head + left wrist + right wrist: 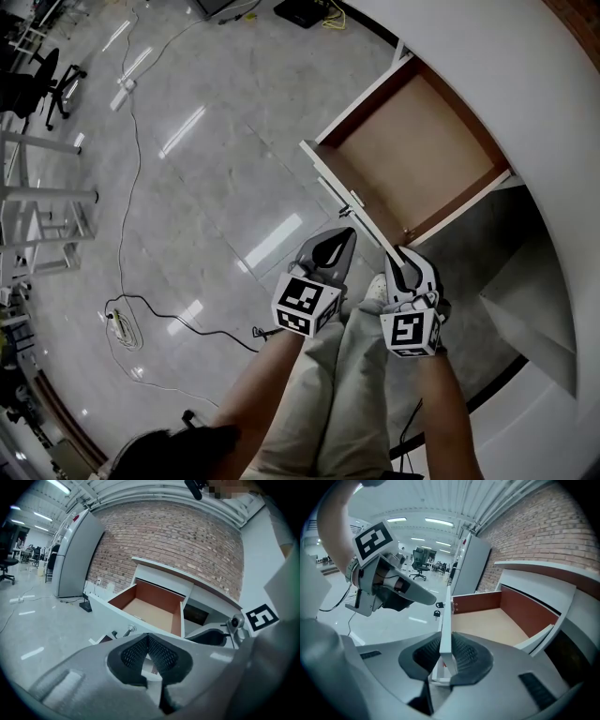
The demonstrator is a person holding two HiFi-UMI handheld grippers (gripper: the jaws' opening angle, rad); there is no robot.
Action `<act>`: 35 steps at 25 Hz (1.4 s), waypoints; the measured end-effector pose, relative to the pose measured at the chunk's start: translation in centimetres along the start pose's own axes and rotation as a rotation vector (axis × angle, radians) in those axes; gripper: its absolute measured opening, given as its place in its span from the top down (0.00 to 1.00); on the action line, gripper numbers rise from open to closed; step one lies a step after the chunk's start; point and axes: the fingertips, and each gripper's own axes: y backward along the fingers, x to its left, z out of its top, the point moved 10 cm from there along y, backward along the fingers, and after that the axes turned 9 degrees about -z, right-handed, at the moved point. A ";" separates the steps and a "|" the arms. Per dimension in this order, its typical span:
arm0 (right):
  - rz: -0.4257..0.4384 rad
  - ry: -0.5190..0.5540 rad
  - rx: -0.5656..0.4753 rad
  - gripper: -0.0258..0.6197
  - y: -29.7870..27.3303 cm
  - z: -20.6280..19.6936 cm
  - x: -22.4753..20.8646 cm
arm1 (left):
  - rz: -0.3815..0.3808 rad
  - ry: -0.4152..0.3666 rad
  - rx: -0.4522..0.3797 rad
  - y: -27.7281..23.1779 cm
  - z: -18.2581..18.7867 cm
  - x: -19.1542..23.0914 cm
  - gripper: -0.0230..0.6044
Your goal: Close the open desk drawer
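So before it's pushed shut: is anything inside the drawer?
Only the drawer's bare brown bottom shows, with nothing lying on it. The near corner, by the right gripper's jaws, is covered.

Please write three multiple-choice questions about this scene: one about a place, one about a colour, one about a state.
1. Where is the right gripper?
A. astride the drawer front's top edge
B. on a chair seat
C. flat on the floor

2. What colour is the inside of the drawer?
A. blue
B. brown
C. black

3. How do the jaws of the left gripper stand?
A. wide apart
B. closed on a key
C. together, empty

Answers:
1 A: the right gripper view shows the white panel between its pads.
2 B: its bottom and walls are brown.
3 C: the left gripper view shows the pads meeting with nothing between them.
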 end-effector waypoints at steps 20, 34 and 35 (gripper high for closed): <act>0.106 -0.310 -0.062 0.85 3.8 4.0 -6.8 | -0.044 -0.084 -0.040 -1.9 4.2 -2.2 0.95; 0.085 -0.391 -0.112 0.85 3.9 4.1 -10.6 | -0.036 -0.221 -0.001 -5.9 7.2 -3.6 0.85; 0.073 -0.393 -0.111 0.85 3.8 3.9 -11.2 | -0.044 -0.246 0.018 -6.6 7.6 -3.7 0.85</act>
